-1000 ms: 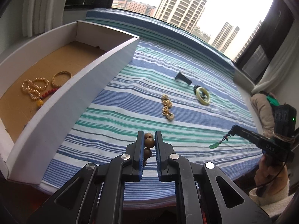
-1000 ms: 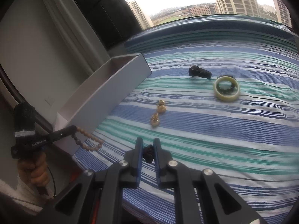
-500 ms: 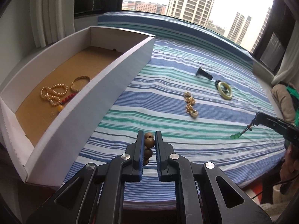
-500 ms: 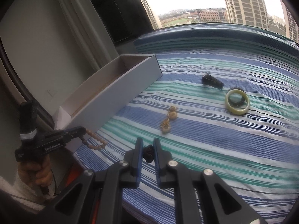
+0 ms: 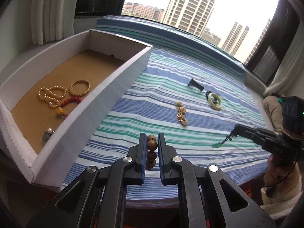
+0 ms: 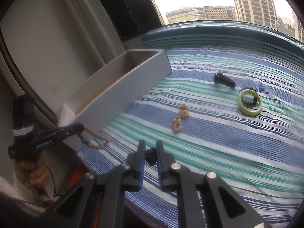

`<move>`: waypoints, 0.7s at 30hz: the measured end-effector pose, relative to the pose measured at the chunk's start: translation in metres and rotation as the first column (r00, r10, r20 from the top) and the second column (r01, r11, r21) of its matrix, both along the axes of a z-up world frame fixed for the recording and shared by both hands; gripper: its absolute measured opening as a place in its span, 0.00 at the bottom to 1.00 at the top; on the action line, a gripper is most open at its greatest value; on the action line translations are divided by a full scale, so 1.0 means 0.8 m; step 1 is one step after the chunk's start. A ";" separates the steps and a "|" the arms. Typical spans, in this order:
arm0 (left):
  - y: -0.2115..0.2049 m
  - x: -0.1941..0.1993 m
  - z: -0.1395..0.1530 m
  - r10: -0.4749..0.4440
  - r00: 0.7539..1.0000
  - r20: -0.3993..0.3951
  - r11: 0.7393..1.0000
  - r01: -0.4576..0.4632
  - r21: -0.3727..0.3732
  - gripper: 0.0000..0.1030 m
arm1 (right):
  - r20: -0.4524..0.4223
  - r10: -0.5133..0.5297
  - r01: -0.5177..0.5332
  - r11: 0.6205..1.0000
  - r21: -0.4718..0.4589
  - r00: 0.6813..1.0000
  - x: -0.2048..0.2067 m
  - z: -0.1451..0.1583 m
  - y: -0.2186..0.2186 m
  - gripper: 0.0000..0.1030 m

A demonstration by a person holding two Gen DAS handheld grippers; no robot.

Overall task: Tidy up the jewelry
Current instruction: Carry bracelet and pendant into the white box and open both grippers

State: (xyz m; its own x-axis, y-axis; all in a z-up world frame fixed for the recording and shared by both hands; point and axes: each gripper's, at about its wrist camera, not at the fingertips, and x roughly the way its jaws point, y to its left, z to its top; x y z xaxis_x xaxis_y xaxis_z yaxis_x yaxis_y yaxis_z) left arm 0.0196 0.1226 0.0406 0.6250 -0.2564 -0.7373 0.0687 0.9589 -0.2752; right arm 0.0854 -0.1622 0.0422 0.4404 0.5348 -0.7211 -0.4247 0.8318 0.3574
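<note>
My left gripper (image 5: 152,142) is shut on a brown wooden bead bracelet (image 5: 151,144), held in the air near the front right corner of the white box (image 5: 106,98). The bracelet hangs from it in the right wrist view (image 6: 96,138). My right gripper (image 6: 151,153) is shut on a dark knotted cord (image 6: 150,153) with a green pendant (image 5: 218,144), above the striped cloth. The box holds a gold bangle (image 5: 79,88), a pearl strand (image 5: 51,94) and a red bead bracelet (image 5: 70,102).
On the striped cloth (image 5: 171,87) lie gold earrings (image 5: 181,114), a pale jade bangle (image 5: 214,101) over dark beads, and a black clip (image 5: 195,83). The same items show in the right wrist view: earrings (image 6: 180,119), bangle (image 6: 249,102), clip (image 6: 224,80). Windows stand behind.
My left gripper has risen and drawn nearer the box with the bead bracelet; the box interior shows more fully. My right gripper holds the pendant cord and has shifted slightly toward the box.
</note>
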 end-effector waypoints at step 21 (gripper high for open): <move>0.273 0.068 0.010 0.440 0.898 0.022 0.890 -0.439 0.120 0.09 | 0.186 0.323 -0.325 0.946 -0.021 0.928 0.212 0.081 0.315 0.11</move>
State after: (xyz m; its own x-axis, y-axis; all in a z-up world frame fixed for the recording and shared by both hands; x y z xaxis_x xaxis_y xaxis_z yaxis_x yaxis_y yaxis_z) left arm 0.0742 0.3407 0.0485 0.6494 0.1330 -0.7487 -0.3687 0.9162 -0.1571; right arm 0.2551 0.0897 0.1074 0.3668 0.6776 -0.6375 -0.7296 0.6347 0.2548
